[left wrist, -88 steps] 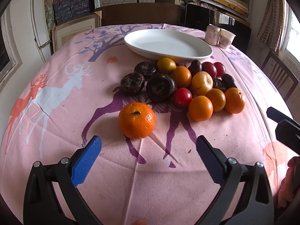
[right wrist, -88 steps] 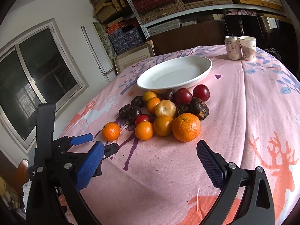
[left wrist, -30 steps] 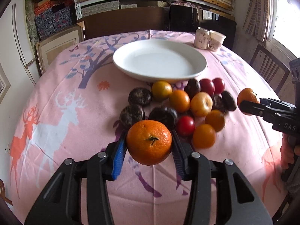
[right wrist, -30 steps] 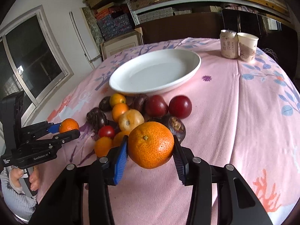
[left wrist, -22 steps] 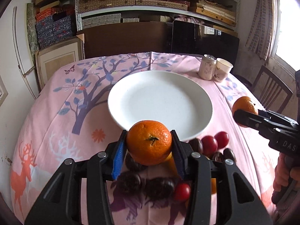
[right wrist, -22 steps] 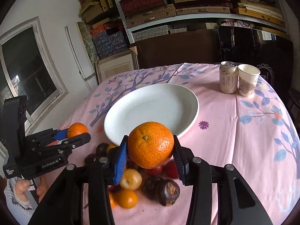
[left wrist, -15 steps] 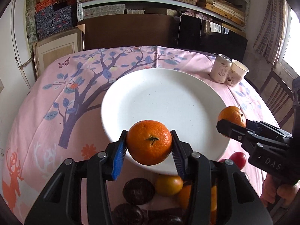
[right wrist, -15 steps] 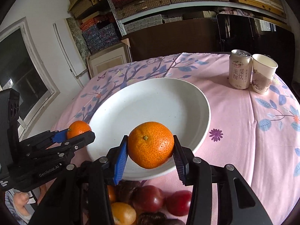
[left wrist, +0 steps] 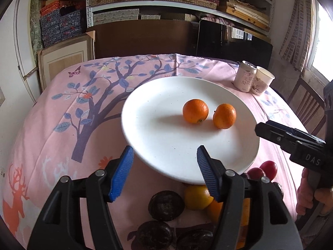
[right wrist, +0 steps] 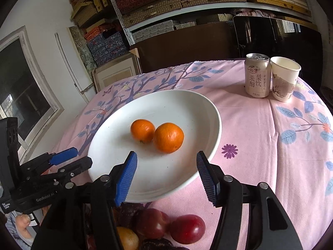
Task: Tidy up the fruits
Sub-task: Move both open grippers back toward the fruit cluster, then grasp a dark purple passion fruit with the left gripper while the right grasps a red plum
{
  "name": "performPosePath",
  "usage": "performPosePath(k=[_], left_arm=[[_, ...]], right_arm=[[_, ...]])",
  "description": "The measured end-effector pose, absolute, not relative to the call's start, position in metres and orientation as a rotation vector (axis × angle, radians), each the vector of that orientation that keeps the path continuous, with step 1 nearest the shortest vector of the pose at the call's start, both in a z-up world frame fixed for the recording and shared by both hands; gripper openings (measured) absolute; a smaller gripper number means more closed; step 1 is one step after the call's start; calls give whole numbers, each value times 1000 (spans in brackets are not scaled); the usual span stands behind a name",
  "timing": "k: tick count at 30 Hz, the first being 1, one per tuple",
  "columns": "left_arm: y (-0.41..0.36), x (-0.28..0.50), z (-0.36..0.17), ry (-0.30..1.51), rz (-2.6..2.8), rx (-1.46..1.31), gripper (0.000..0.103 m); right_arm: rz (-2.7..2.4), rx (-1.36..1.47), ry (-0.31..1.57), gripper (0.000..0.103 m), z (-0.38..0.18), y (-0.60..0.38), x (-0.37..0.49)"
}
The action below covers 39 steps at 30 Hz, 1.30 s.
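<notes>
Watching both views, I judged the main risk to be rolling: the two oranges, one nearer the left gripper's side [left wrist: 195,111] and one nearer the right [left wrist: 224,116], lay loose near the middle of the white plate [left wrist: 145,125], close together and perhaps touching, with nothing to steady them. Either could have run toward the plate's near rim and dropped back among the fruit on the cloth if I had nudged the plate while drawing the tools away.

My left gripper [left wrist: 164,171] had its jaws released; they had just been opening, and nothing sat between the blue pads. My right gripper [right wrist: 166,176] was the same, jaws just opened and empty, hanging over the near rim of the plate. Both tips stood close above that rim, so I thought a low pull-back could have caught it and tipped or slid the plate.

The rest of the fruit waited toward the near edge of the table, partly hidden under the tools: a dark fruit [left wrist: 166,205], a yellow-orange one [left wrist: 196,196] and red plums [right wrist: 187,229]. Reaching them meant coming back over the pile, where a careless jaw could have scattered the round ones.

A drink can [right wrist: 257,75] and paper cup [right wrist: 285,78] stood touching at the far right corner of the table, well apart from the plate and out of my way.
</notes>
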State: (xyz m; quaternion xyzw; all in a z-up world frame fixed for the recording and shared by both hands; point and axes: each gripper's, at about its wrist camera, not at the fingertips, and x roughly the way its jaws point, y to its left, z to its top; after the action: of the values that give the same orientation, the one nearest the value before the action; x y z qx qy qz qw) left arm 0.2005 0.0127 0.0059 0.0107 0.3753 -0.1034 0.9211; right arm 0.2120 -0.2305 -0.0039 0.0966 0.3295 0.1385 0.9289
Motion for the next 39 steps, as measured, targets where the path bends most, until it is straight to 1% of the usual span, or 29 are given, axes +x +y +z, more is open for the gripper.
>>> performPosePath(k=[2, 6, 11, 14, 17, 25, 28, 30, 32, 37, 39], left_arm=[[22, 194, 7, 760, -191, 0, 68], [36, 179, -3, 790, -173, -19, 69], [45, 165, -14, 817, -148, -21, 69], [52, 162, -16, 821, -143, -42, 75], [51, 162, -21, 837, -146, -36, 75], [28, 163, -34, 877, -159, 74, 76], [22, 165, -38, 884, -132, 123, 80], [23, 169, -39, 881, -110, 136, 92], [26, 172, -40, 882, -94, 144, 97], [46, 178, -39, 857, 50, 190, 97], [56, 179, -38, 867, 56, 154, 96]], right_arm=[[272, 199, 653, 64, -1, -236, 202], [249, 218, 627, 73, -2, -249, 178], [230, 255, 638, 77, -10, -268, 157], [214, 294, 631, 81, -10, -279, 151], [208, 342, 633, 84, -10, -287, 151], [212, 405, 658, 84, -12, -296, 153], [215, 400, 658, 86, -12, -294, 153], [216, 394, 662, 86, -12, -292, 153], [219, 389, 667, 86, -13, -291, 153], [211, 395, 664, 86, -13, -293, 153], [212, 403, 665, 86, -13, -294, 152]])
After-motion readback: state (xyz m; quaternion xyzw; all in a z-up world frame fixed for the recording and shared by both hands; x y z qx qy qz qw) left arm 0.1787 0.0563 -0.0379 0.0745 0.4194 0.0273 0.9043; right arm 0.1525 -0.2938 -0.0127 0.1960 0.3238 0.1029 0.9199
